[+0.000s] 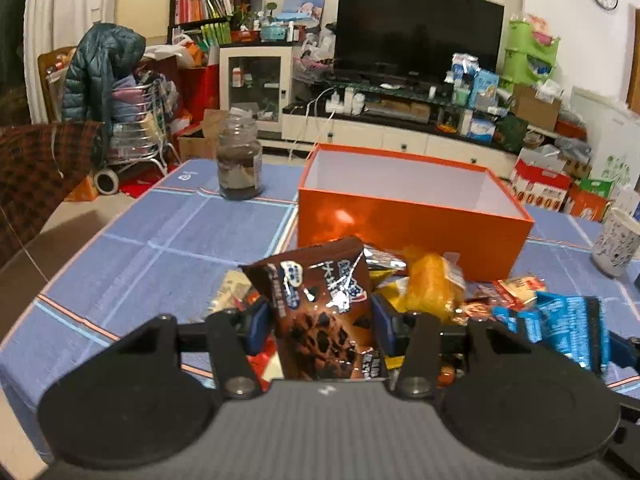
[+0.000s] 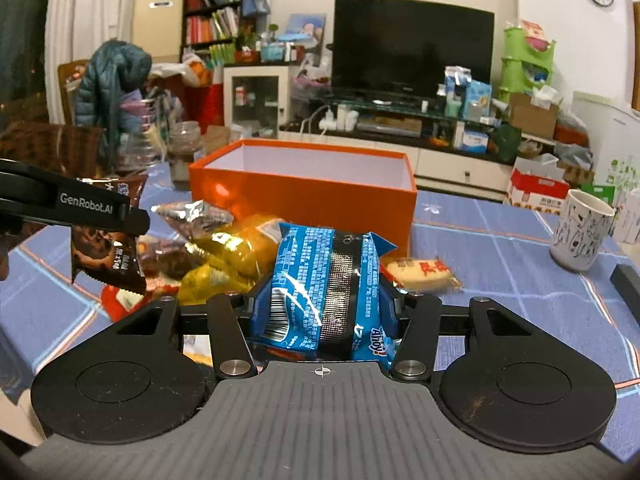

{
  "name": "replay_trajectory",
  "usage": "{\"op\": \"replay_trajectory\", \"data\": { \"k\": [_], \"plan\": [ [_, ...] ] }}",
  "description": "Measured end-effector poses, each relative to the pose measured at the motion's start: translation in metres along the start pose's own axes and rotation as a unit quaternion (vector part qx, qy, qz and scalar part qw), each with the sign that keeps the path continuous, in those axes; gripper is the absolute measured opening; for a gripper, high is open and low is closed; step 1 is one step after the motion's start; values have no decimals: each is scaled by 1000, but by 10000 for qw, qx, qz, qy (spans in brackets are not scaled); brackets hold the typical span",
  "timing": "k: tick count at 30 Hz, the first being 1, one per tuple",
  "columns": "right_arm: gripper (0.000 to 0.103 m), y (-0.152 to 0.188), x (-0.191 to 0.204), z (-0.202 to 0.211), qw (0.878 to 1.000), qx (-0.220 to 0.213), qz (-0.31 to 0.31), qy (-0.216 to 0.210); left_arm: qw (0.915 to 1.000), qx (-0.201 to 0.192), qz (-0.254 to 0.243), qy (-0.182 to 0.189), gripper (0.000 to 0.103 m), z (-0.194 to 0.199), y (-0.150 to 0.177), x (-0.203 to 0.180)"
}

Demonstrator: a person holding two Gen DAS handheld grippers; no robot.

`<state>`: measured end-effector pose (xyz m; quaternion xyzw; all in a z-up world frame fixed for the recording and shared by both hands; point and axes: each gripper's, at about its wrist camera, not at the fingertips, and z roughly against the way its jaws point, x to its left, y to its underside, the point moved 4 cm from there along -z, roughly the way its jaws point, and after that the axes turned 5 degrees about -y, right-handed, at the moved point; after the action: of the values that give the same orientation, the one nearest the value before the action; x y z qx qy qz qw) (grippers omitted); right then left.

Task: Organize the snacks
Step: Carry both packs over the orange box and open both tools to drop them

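Nearest the left wrist lens: one brown chocolate-cookie packet (image 1: 320, 312), upright between the blue pads (image 1: 256, 322) of the left gripper (image 1: 320, 320), clamped from both sides and lifted clear of the heap. Nearest the right wrist lens: one blue cookie packet (image 2: 324, 292), seam and barcode facing the camera, pinched in the right gripper (image 2: 324, 300), jaws closed on it.

Under and past both claws, one loose heap of snacks (image 1: 432, 288) on one blue grid-patterned tablecloth (image 1: 160, 248). Countable in it from the right wrist view: one silver foil packet (image 2: 196, 212) at 11 o'clock of the blue packet, two yellow-orange wrapped pieces (image 2: 236, 248) at 10 o'clock, one pale biscuit pack with red print (image 2: 424, 274) at 3 o'clock, one red wrapper (image 2: 116, 300) at 9 o'clock. More wrappers partly hidden; full count cannot be told.

At 12 o'clock beyond the heap, one orange box (image 1: 408, 216), open, white inside, nothing visible in it. One glass jar (image 1: 239, 160) with dark contents at 10 o'clock of the box. One patterned white cup (image 2: 580, 232) at 3 o'clock, well apart from the box.

From the right wrist view, at 9 o'clock, the left gripper's black finger with white lettering, the brown packet hanging from it.
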<state>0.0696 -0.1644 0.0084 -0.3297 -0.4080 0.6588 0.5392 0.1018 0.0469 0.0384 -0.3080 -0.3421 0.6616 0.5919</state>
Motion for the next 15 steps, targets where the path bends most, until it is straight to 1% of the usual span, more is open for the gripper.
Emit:
{"op": "replay_trajectory", "data": {
  "k": [2,6,10,15],
  "plan": [
    [40,-3,0,-1,10000,12,-31,-6,9999,147,6,-49,49,-8,-4,3],
    [40,-12,0,-1,9999,-14,-98,-48,9996,251,-63,-128,49,-22,-13,6],
    [40,-30,2,-1,9998,-167,-44,-36,9994,170,-237,-168,49,-26,-28,4],
    [40,-48,-7,-10,9997,-228,-112,9,9986,29,-514,-139,49,-27,-45,-4]
  ]
}}
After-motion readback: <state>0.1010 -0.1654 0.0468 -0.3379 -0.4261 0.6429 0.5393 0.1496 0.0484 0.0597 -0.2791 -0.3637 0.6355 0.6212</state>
